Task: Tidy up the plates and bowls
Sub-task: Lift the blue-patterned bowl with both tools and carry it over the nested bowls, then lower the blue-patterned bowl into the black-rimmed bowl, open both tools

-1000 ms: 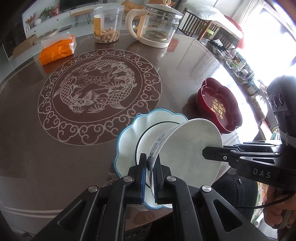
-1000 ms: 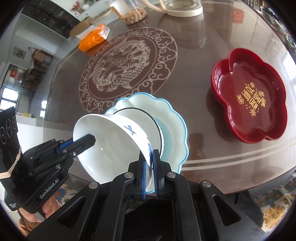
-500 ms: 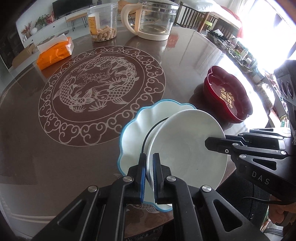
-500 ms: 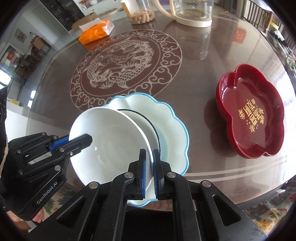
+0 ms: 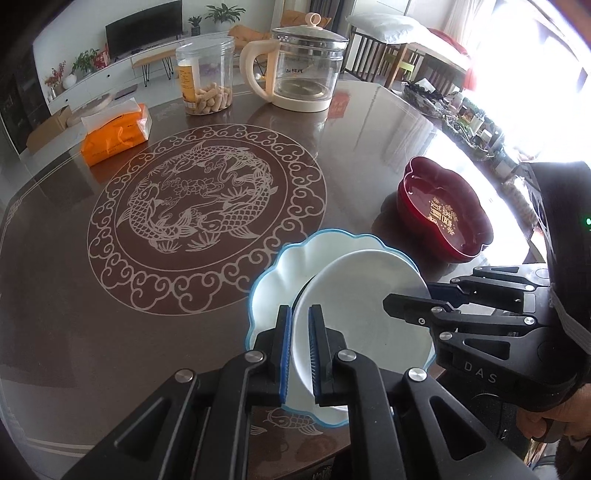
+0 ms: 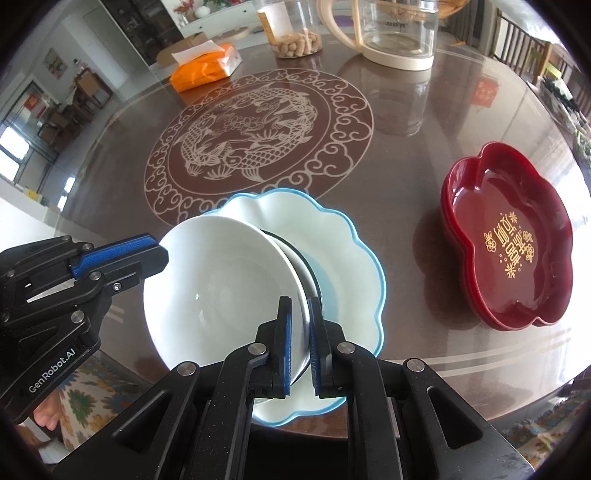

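- White bowl (image 5: 364, 314) hangs directly over the scalloped plate (image 5: 273, 280), tilted
- Left gripper (image 5: 300, 350) and right gripper (image 6: 300, 345) each pinch opposite rim edges

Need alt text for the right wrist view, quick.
Both claws, right and left, grip opposite rims of a white bowl over a blue-rimmed scalloped plate. A red flower-shaped dish sits to the right on the brown table.

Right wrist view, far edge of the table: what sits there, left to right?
Orange tissue pack → snack jar → glass kettle.
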The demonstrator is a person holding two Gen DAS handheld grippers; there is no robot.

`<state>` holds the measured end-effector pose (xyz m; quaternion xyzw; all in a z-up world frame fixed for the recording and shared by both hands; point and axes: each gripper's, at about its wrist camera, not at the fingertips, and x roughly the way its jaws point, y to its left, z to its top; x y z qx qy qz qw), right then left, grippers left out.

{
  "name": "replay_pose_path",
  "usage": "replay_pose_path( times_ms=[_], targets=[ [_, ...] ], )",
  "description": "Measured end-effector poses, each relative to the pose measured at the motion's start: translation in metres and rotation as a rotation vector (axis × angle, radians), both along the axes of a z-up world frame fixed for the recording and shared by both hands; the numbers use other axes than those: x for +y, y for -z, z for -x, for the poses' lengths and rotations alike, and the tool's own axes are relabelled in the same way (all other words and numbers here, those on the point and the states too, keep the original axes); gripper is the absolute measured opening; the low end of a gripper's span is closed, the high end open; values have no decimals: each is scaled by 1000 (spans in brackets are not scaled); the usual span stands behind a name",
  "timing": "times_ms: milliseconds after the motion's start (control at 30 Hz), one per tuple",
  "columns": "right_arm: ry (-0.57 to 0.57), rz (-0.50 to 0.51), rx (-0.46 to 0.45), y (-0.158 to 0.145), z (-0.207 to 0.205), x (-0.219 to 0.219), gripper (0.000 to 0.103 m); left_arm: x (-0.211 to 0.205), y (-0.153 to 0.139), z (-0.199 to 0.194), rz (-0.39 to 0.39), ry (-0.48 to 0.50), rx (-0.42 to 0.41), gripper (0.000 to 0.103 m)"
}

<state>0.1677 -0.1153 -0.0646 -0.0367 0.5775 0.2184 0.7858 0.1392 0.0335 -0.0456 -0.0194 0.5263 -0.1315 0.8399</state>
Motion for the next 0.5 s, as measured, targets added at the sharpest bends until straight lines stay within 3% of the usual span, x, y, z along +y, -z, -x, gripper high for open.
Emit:
replay_pose_path(
  times_ms=[100, 200, 500],
  targets=[
    [-20, -24, -13, 0, 1, 3, 35, 6, -1, 4, 49, -22, -16, 9],
    [-27, -47, -25, -2, 1, 4, 42, 10, -3, 7, 79, -46, -45, 9],
    [-43, -91, -125, -12, 1, 3, 52, 23, 12, 5, 130, -105, -43, 9]
  ],
)
